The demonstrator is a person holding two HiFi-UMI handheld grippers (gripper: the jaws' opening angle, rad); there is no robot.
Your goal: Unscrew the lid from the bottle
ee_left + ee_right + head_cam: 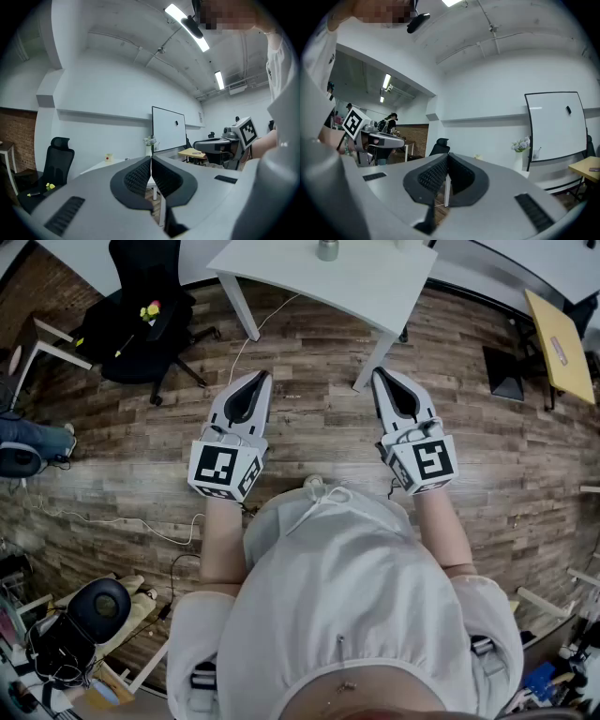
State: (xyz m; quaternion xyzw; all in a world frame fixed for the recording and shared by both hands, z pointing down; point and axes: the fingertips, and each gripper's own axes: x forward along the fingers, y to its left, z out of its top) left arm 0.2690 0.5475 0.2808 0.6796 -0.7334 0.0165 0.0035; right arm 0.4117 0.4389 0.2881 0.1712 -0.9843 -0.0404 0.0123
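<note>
Hovering closed, empty: both hand-held grippers (262,378) (379,374)

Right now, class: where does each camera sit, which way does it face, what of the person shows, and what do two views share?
Head view: on the head, facing steeply down at floor and table; shirt, forearms, left gripper, right gripper.
Left gripper view: on that gripper, level along its shut jaws toward a whiteboard; shirt at right.
Right gripper view: on that gripper, level along shut jaws; shirt at left.
Shared: both gripper views show whiteboard and chair.
</note>
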